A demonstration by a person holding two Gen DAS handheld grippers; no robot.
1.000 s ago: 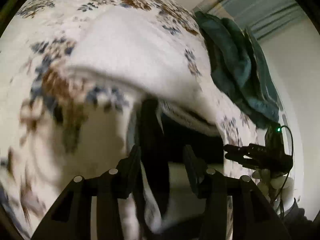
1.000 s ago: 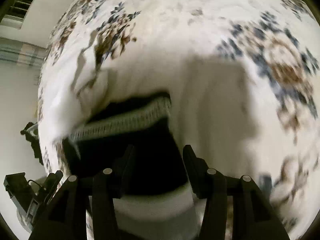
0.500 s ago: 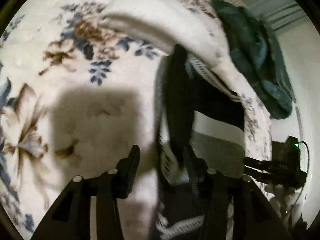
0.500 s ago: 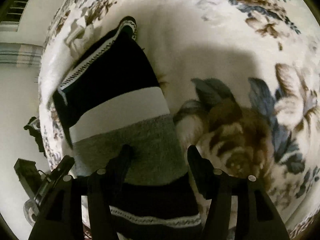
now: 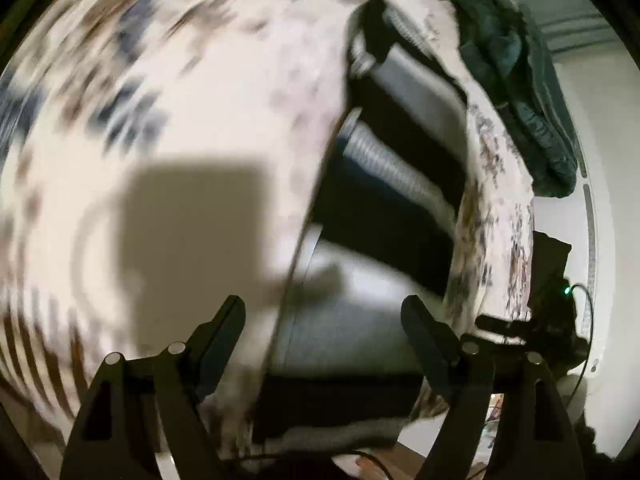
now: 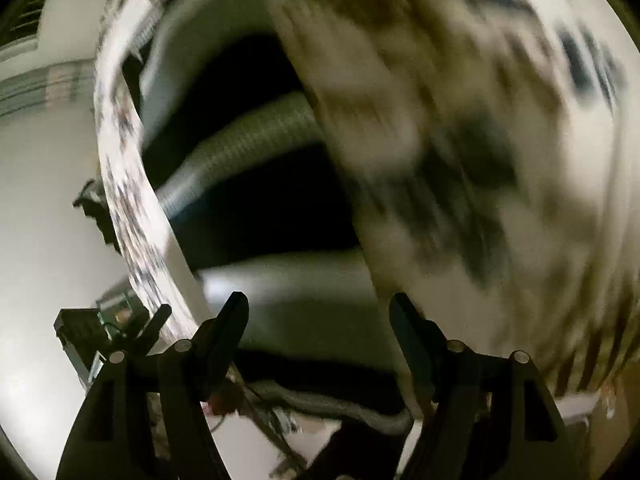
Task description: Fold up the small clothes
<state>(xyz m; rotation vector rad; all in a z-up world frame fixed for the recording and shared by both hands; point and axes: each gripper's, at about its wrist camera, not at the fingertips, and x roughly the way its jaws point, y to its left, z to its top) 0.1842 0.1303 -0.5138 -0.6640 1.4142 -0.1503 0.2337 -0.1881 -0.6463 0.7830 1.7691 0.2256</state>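
Both views are blurred. The left gripper (image 5: 322, 316) has wide jaws, opening, with nothing pressed between them; the right gripper (image 6: 318, 314) is the same. Beyond both lies the garment (image 5: 384, 216), banded black, grey and white, flat on the floral blanket (image 5: 192, 92). Farther off, a dark green cloth (image 5: 516, 80) sits heaped at the blanket's edge.

Floral blanket (image 5: 208, 92) (blurred) bears striped garment (image 5: 384, 216).

A floral blanket (image 5: 208, 92), blurred, is spread across both views. A dark green cloth (image 5: 516, 80) is heaped at its far edge.
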